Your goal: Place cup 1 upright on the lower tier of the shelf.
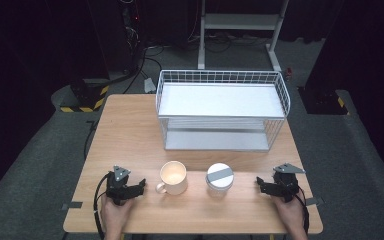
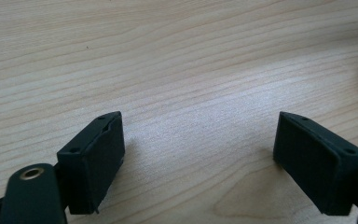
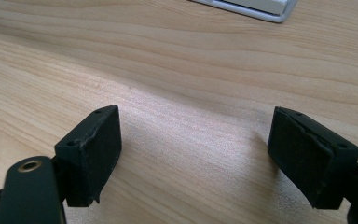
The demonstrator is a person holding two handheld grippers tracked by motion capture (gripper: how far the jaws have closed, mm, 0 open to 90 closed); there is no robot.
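Nearest, the left gripper (image 1: pixel 141 186) and right gripper (image 1: pixel 258 184) rest on the wooden table (image 1: pixel 130 130), jaws spread wide around bare wood. Between them stand a cream mug (image 1: pixel 173 177), apparently empty, and a lidded glass jar (image 1: pixel 219 180), contents unclear. Beyond sits a white wire basket (image 1: pixel 223 108), its two shelves bare.

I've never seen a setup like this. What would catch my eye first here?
Probably the white wire basket rack standing at the far side of the wooden table, with two flat white shelves inside. Nearer the person, a cream mug and a glass jar with a grey lid stand side by side, apart. A hand at each near corner holds a black gripper, left gripper and right gripper, both with jaws open.
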